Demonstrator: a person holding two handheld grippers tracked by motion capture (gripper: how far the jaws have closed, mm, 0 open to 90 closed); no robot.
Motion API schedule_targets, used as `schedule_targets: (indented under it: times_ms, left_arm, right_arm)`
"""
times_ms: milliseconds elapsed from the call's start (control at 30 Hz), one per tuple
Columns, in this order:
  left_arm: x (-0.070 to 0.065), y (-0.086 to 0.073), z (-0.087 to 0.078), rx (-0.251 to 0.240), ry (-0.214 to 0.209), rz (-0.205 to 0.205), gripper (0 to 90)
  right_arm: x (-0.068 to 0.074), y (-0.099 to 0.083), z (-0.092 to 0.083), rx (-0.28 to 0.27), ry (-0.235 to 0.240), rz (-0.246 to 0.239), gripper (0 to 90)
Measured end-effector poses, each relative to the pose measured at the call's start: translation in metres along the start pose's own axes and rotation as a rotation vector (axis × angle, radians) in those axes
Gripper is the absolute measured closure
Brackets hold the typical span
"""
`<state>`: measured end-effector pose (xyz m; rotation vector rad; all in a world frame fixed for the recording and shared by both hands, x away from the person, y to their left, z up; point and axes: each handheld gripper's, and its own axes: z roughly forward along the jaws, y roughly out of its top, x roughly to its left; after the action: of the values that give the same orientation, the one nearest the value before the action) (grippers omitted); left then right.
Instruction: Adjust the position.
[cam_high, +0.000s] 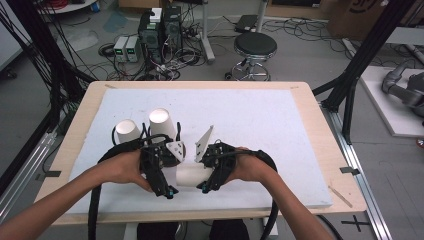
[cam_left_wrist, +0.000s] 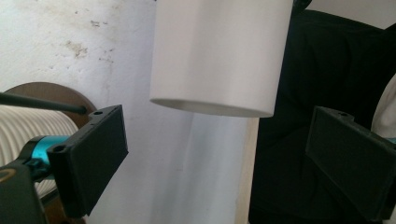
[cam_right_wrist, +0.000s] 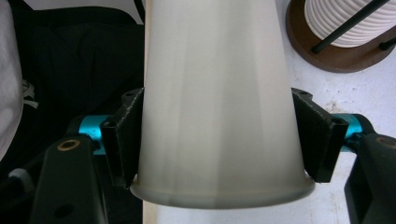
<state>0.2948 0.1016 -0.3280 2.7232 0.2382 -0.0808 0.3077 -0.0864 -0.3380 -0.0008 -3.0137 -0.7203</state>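
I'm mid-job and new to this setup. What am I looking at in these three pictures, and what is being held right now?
A person sits at a table holding a two-jaw gripper in each hand. The high view looks down from above. The other two pictures come from cameras riding on each gripper. The right gripper is clamped on a white paper cup, held on its side between the hands. The left gripper is open, its jaws either side of that cup's end without touching. Two more white cups stand upside down on the white mat.
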Motion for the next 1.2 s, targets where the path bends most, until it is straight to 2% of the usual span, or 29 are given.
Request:
schedule_targets:
  times_ms: [400, 600, 633, 667, 767, 800, 833, 867, 967, 1000, 1100, 1133, 1200]
  left_arm:
    - [0.002, 0.004, 0.008, 0.013, -0.007, 0.000, 5.5]
    - [0.001, 0.008, 0.014, 0.025, -0.008, 0.016, 5.5]
    - [0.002, 0.008, 0.014, 0.040, -0.009, 0.030, 5.5]
    - [0.001, 0.009, 0.015, 0.027, -0.010, 0.014, 5.5]
    - [0.001, 0.010, 0.017, 0.032, -0.015, 0.020, 5.5]
    - [0.002, 0.010, 0.016, 0.030, -0.029, 0.025, 10.1]
    - [0.002, 0.010, 0.016, 0.026, -0.048, 0.033, 19.8]
    - [0.002, 0.010, 0.017, 0.020, -0.055, 0.030, 25.6]
    - [0.004, 0.012, 0.016, 0.043, -0.058, 0.068, 29.2]
    - [0.002, 0.011, 0.019, 0.011, -0.053, 0.037, 33.3]
    - [0.002, 0.011, 0.019, 0.013, -0.048, 0.048, 34.6]
    - [0.004, 0.012, 0.018, 0.031, -0.049, 0.068, 34.8]
    - [0.005, 0.012, 0.017, 0.041, -0.049, 0.079, 35.1]
  right_arm:
    - [0.002, 0.003, 0.003, 0.009, 0.003, -0.016, 28.2]
    - [0.002, 0.004, 0.004, 0.008, 0.007, -0.022, 28.2]
    - [0.002, 0.004, 0.004, 0.008, 0.005, -0.024, 28.2]
    - [0.003, 0.004, 0.004, 0.008, 0.007, -0.024, 28.2]
    - [0.003, 0.004, 0.004, 0.005, 0.008, -0.020, 28.2]
    - [0.003, 0.004, 0.004, 0.004, 0.009, -0.021, 28.2]
    - [0.003, 0.004, 0.004, 0.004, 0.009, -0.023, 28.2]
    - [0.004, 0.005, 0.004, 0.005, 0.010, -0.024, 28.2]
    - [0.004, 0.005, 0.005, 0.006, 0.014, -0.025, 28.2]
    - [0.004, 0.005, 0.005, 0.005, 0.011, -0.028, 28.2]
    - [0.004, 0.006, 0.006, 0.009, 0.011, -0.031, 28.3]
    - [0.004, 0.006, 0.006, 0.009, 0.009, -0.030, 28.3]
    - [0.003, 0.005, 0.006, 0.008, 0.012, -0.027, 28.5]
